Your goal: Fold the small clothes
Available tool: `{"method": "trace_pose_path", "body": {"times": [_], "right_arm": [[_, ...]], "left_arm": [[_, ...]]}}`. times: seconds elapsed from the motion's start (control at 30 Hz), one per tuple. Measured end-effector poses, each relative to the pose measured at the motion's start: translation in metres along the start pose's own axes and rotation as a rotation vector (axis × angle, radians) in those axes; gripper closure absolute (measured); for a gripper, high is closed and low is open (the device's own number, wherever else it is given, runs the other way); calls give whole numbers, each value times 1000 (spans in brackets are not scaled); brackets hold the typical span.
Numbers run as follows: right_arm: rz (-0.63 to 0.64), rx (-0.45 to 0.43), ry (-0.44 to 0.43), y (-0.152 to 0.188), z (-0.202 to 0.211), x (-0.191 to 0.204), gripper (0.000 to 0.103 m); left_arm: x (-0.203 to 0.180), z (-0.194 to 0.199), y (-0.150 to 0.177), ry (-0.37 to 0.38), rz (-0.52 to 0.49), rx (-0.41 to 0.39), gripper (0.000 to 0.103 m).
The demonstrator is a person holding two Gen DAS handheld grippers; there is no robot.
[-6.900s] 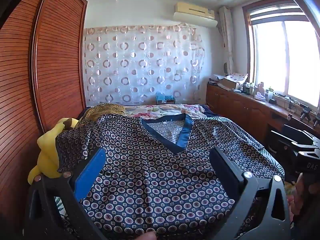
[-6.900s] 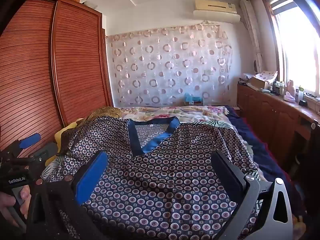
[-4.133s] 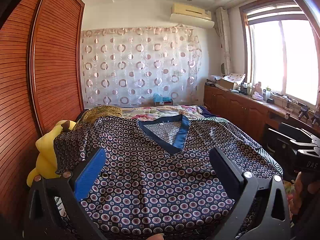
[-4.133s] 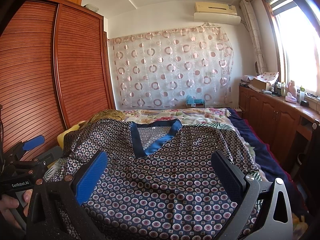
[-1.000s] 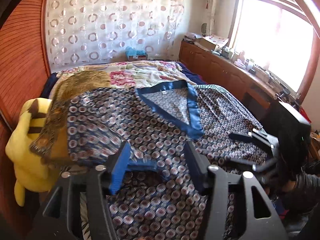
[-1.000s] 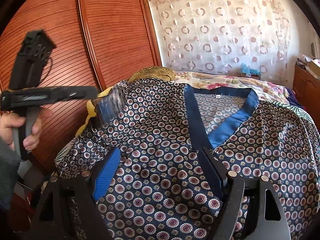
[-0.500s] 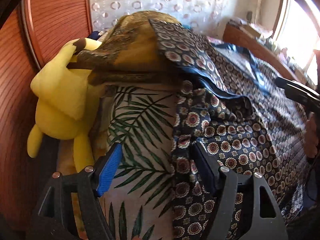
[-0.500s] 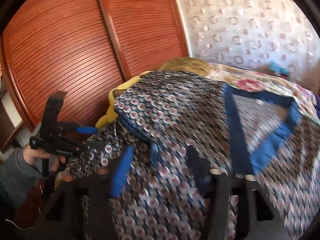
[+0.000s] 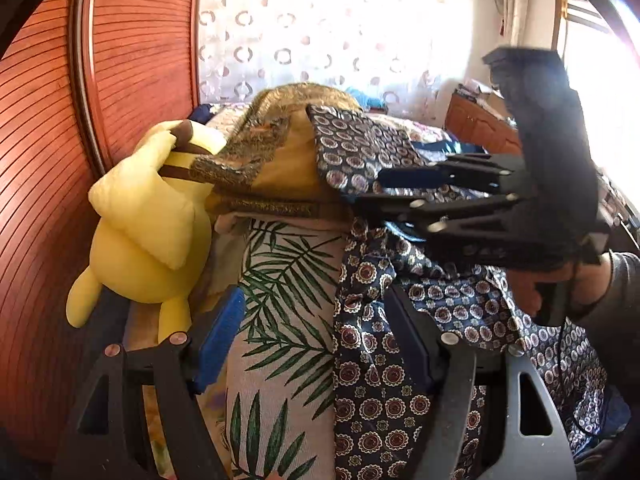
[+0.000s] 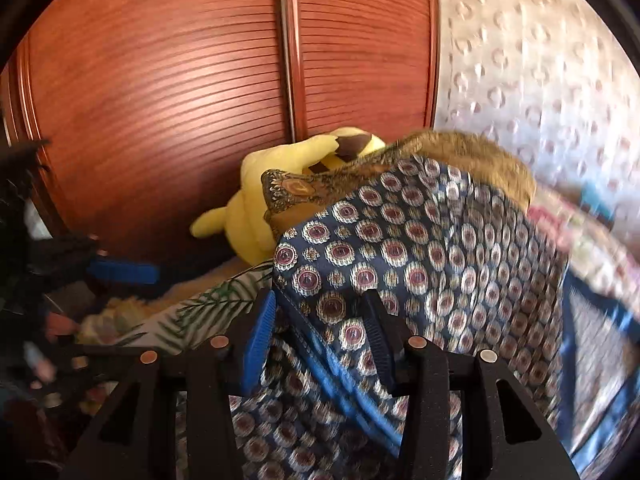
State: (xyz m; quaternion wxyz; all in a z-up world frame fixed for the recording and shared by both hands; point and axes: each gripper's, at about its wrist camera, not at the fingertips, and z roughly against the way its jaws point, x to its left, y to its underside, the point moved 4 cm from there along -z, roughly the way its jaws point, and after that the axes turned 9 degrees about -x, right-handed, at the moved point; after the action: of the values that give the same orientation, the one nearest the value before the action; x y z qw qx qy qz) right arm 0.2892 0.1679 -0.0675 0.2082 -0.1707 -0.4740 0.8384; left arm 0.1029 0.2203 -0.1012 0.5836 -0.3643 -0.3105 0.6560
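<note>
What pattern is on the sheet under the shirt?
Green palm-leaf print on white, clearest in the left wrist view: sheet, shirt.

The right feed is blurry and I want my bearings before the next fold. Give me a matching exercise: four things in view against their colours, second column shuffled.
Things:
1. shirt
2. plush toy
3. leaf-print cover
4. wardrobe doors

Colours:
A. yellow with a brown ear tip
B. reddish-brown slats
C. navy with round motifs and a blue hem
D. pale with green fronds

Pairs: 1-C, 2-A, 3-D, 4-B
</note>
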Motion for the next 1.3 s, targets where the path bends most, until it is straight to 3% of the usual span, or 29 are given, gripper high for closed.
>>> {"method": "trace_pose_path", "body": {"times": [0.13,0.33,0.57,0.8,0.93,1.1,1.3], "right_arm": [[37,22,16,-4,-6,8,92],[-41,-36,51,-10,16,-20,95],[-230,-57,178,2,42,-84,95],[-286,-35,244,11,50,-103,81],[-325,-30,245,15,58,-108,54],[-300,-2,279,38,99,-116,54],[-317,37,374,89,194,-129,54]], "left_arm": [[0,5,0,8,18,-14,30],[-11,2,2,26,2,-17,30],[-24,-4,2,48,-1,-11,30],[-45,-13,-2,75,-26,-3,30],[-62,-21,-5,93,-49,2,30],[-98,-35,-11,128,-108,8,30],[-145,-58,-18,189,-181,21,30]]}}
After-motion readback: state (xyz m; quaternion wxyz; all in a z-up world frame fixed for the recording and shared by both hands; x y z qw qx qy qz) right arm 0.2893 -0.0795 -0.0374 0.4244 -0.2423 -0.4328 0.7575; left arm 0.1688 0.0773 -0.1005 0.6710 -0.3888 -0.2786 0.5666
